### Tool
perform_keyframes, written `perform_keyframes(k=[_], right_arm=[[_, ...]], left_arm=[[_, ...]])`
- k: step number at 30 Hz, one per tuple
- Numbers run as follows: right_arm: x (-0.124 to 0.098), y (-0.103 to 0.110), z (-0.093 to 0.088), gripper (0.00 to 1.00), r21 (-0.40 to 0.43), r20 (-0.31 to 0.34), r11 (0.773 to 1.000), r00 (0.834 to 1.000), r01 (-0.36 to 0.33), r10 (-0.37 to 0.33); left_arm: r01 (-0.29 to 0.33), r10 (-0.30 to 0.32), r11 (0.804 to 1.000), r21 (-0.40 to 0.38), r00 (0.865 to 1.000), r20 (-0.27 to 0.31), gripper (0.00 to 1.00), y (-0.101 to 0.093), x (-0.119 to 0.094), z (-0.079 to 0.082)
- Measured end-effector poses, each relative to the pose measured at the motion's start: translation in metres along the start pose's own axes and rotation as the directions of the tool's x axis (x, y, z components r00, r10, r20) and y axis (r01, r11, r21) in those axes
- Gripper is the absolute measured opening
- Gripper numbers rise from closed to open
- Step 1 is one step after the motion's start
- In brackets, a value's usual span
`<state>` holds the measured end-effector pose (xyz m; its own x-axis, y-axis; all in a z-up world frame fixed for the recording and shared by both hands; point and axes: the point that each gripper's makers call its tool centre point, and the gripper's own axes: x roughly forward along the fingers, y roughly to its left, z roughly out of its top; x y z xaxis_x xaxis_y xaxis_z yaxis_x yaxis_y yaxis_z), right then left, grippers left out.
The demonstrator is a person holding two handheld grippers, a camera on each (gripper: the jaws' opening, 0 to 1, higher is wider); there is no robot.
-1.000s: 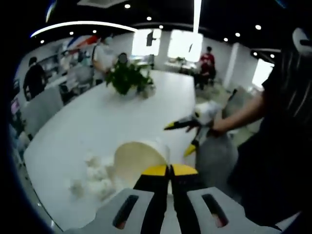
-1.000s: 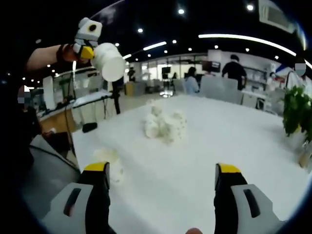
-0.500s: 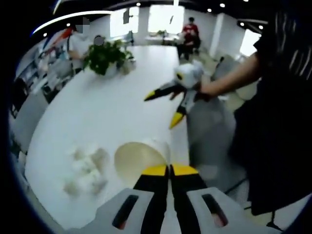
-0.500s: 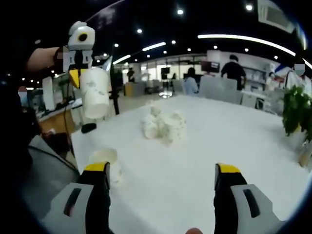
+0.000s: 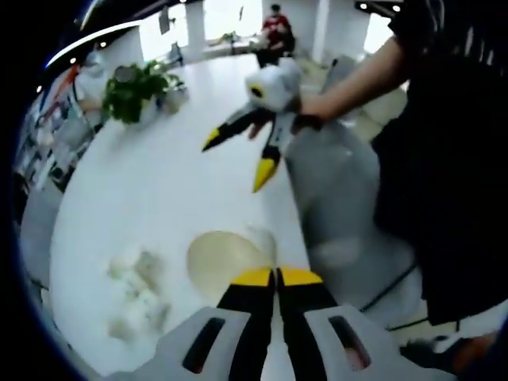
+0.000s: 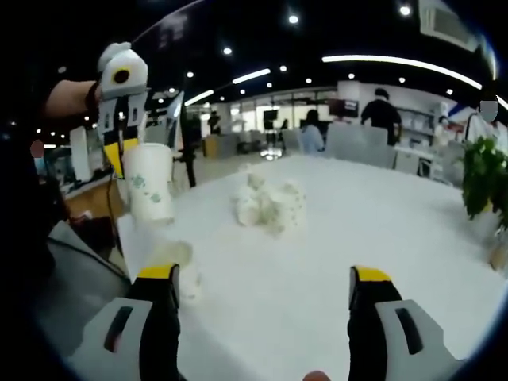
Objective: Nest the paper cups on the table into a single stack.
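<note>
My left gripper (image 5: pixel 276 276) is shut on the rim of a white paper cup (image 5: pixel 225 260), whose open mouth faces the camera. In the right gripper view, that left gripper (image 6: pixel 119 155) holds the cup (image 6: pixel 149 192) upright, just above a second cup (image 6: pixel 171 259) standing near the table's near left corner. A loose pile of paper cups (image 6: pixel 270 205) lies in the middle of the white table (image 6: pixel 381 230); the same pile (image 5: pixel 133 292) appears at lower left in the left gripper view. My right gripper (image 6: pixel 264 276) is open and holds nothing. A hand holds this right gripper (image 5: pixel 236 161) over the table.
A potted plant (image 6: pixel 482 178) stands at the table's far right, and the plant (image 5: pixel 131 86) also shows in the left gripper view. The table edge (image 5: pixel 298 214) runs close to the person standing beside it. Chairs and people are in the background.
My left gripper has turned the held cup from sideways to upright and lowered it toward the cup on the table. My right gripper has stayed still and open.
</note>
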<state>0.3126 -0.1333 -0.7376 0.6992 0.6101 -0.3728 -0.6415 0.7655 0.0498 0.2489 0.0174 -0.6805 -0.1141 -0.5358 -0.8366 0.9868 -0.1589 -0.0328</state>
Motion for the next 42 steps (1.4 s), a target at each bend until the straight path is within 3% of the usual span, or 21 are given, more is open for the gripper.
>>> perform_keyframes(k=[15, 27, 31, 38, 42], right_arm=[[0.000, -0.003, 0.002, 0.85, 0.025, 0.013, 1.000, 1.000, 0.007, -0.007], [0.001, -0.002, 0.000, 0.85, 0.030, 0.008, 1.000, 1.000, 0.003, -0.003], [0.000, -0.004, -0.001, 0.84, 0.032, 0.006, 0.999, 1.000, 0.002, -0.002], [0.000, -0.005, -0.001, 0.84, 0.035, 0.006, 0.999, 1.000, 0.002, -0.003], [-0.001, -0.003, -0.004, 0.84, 0.039, 0.002, 0.999, 1.000, -0.002, 0.002]], left_arm=[[-0.014, 0.032, 0.985, 0.171, 0.994, -0.105, 0.00, 0.004, 0.023, -0.014], [0.028, 0.032, 0.938, 0.344, 0.985, -0.168, 0.00, 0.000, 0.034, -0.019], [0.026, 0.043, 0.931, 0.363, 0.983, -0.181, 0.00, 0.001, 0.038, -0.021], [0.077, 0.037, 0.893, 0.443, 0.969, -0.242, 0.00, -0.003, 0.048, -0.027], [0.080, 0.040, 0.883, 0.462, 0.969, -0.244, 0.00, -0.004, 0.053, -0.025]])
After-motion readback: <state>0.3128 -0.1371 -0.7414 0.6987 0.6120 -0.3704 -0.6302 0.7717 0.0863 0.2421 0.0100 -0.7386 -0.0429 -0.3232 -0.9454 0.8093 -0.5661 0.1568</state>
